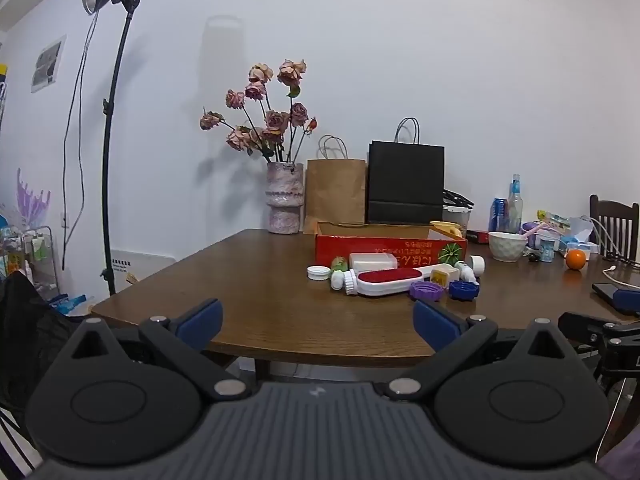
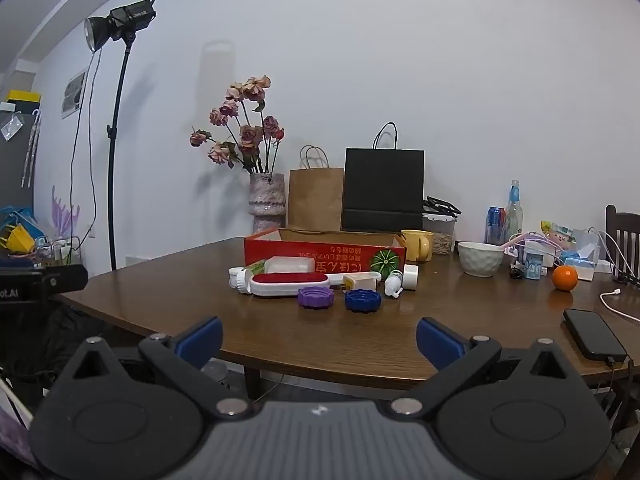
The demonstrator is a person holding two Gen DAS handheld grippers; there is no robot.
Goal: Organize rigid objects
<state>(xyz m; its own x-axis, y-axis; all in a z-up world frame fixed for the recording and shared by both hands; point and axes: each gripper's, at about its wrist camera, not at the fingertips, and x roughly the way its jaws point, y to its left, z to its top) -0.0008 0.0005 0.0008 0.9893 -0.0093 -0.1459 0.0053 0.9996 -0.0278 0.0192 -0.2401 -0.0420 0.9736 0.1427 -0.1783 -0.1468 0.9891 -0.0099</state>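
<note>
Just in front of the red box (image 2: 324, 254) on the desk (image 2: 280, 332), the light, stiff, smooth lint brush (image 2: 290, 283) and ridged purple cap (image 2: 315, 297) suit side grips; both grippers (image 1: 318, 324) (image 2: 319, 340) hang released, empty.

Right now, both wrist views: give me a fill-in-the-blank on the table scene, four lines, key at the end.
1. The red box stands directly behind a white brush whose pad is ____.
2. Of the two ridged caps nearest the table's front edge, the purple cap lies left of the ____ one.
3. The jaws of the left gripper and the right gripper both stand ____, with nothing between them.
4. The round fruit right of the white bowl is an ____.

Missing words: red; blue; open; orange
</note>
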